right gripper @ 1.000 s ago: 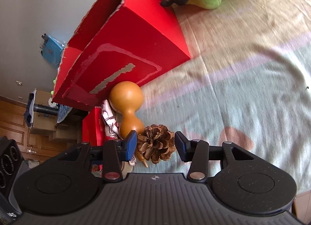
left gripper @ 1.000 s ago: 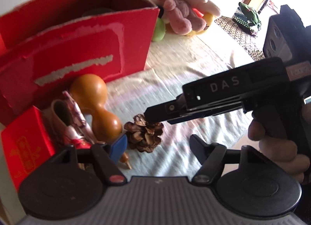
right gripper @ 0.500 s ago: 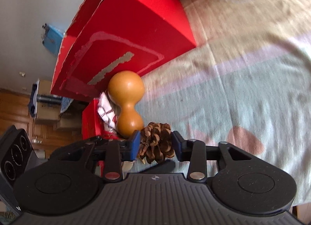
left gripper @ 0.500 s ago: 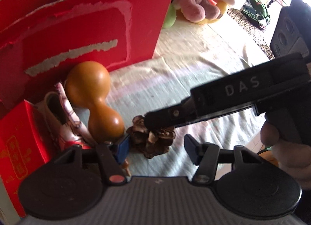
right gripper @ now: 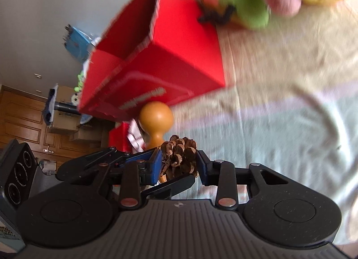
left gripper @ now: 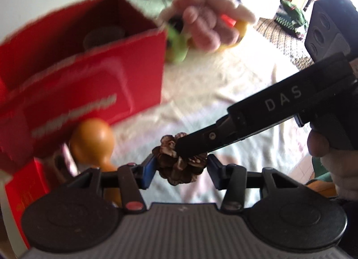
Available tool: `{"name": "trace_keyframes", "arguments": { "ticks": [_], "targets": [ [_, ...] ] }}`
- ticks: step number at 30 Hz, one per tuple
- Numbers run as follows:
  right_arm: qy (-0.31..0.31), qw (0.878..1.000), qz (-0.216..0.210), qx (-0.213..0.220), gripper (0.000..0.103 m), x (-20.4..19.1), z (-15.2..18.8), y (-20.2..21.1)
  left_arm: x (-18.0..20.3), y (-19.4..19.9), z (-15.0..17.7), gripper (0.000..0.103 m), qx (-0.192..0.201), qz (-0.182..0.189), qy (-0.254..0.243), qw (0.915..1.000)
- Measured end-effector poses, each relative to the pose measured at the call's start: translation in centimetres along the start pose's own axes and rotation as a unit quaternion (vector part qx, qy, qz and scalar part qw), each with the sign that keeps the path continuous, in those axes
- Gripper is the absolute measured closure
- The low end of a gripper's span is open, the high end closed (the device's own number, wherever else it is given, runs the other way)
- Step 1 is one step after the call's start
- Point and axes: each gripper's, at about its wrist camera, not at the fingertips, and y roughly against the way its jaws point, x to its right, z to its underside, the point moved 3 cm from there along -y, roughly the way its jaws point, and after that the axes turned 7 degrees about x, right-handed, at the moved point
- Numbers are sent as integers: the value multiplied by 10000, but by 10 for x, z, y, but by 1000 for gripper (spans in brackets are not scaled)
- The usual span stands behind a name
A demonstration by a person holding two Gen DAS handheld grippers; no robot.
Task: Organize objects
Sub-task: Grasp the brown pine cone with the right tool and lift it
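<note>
A brown pine cone (left gripper: 179, 165) sits between the blue pads of my left gripper (left gripper: 180, 167), whose jaws are closing and touch its sides. From the right, my right gripper (right gripper: 179, 165) has its jaws closing on the same pine cone (right gripper: 180, 158) crosswise, pads against its scales. One of its black fingers (left gripper: 201, 140) lies over the cone's top. In the right wrist view the left gripper's fingers (right gripper: 174, 182) show under and left of the cone. The open red box (left gripper: 89, 79) stands behind it to the left, a dark round thing inside.
An orange gourd (left gripper: 91, 142) lies just left of the cone, with a small patterned shoe and a small red packet (left gripper: 24, 187) beside it. Plush toys (left gripper: 201, 23) are piled behind the box. A pale striped cloth (left gripper: 223, 84) covers the surface. A person's hand (left gripper: 335, 169) holds the right gripper.
Both grippers' jaws have narrowed onto the pine cone. The cone has moved with them, away from the gourd, and the background is now blurred.
</note>
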Motion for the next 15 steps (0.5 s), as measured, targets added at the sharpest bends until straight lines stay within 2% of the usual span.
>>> {"name": "trace_keyframes", "arguments": {
  "ticks": [9,15],
  "targets": [
    [761,9957,-328,420,67,-24,-53,41,20,25,-58,53,845,-213,-57,9962],
    [1510,9858,-486,558,67,-57,-89,35,1,39,-91,53,1245,-510,158,9908]
  ]
}}
